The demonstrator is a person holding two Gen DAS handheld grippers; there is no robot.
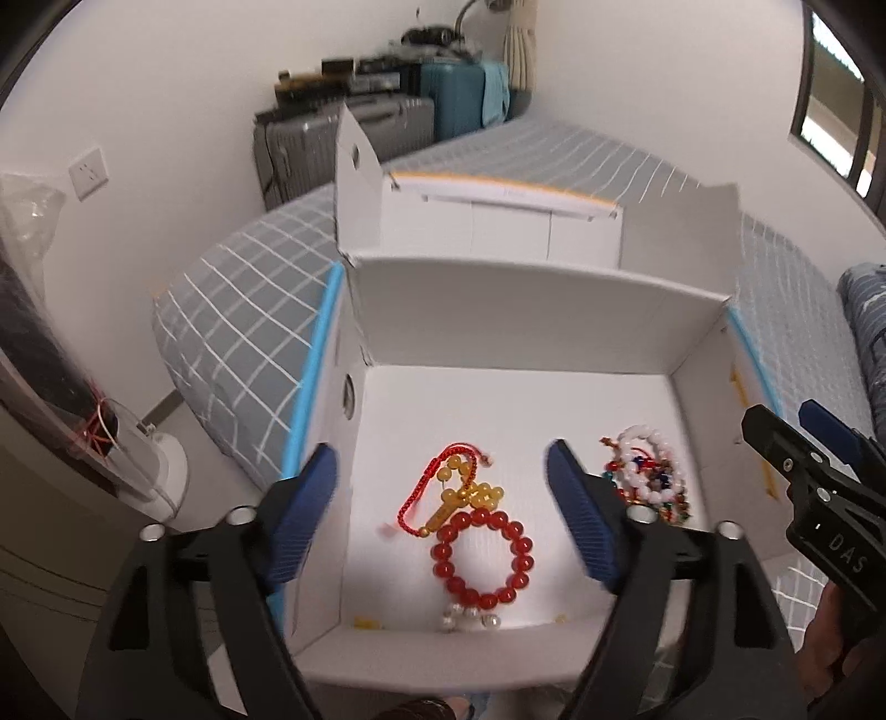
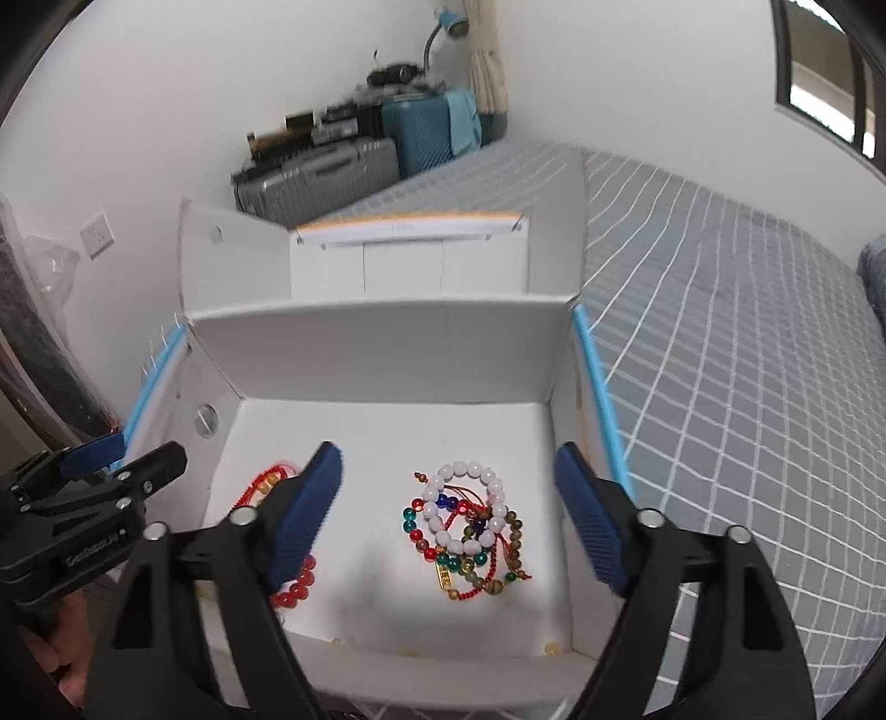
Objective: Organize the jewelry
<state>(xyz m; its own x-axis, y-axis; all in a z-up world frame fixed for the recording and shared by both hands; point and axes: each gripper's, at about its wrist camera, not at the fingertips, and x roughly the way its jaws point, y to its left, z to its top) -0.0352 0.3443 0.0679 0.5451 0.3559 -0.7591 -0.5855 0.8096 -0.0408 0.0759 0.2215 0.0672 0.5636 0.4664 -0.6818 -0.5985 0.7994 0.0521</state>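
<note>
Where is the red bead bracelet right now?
The red bead bracelet lies on the floor of the white box, on its left side near the front wall, just below the yellow bead string. The mixed bead pile lies apart, to the right.

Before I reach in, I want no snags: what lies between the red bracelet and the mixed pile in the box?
Nothing: bare white box floor separates the red bracelet from the mixed pile. The right wrist view shows it best.

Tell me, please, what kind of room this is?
Most likely a bedroom at home. The white box of bracelets sits on a bed with a grey checked cover, suitcases are stacked against the wall, and a desk lamp stands in the corner.
</note>
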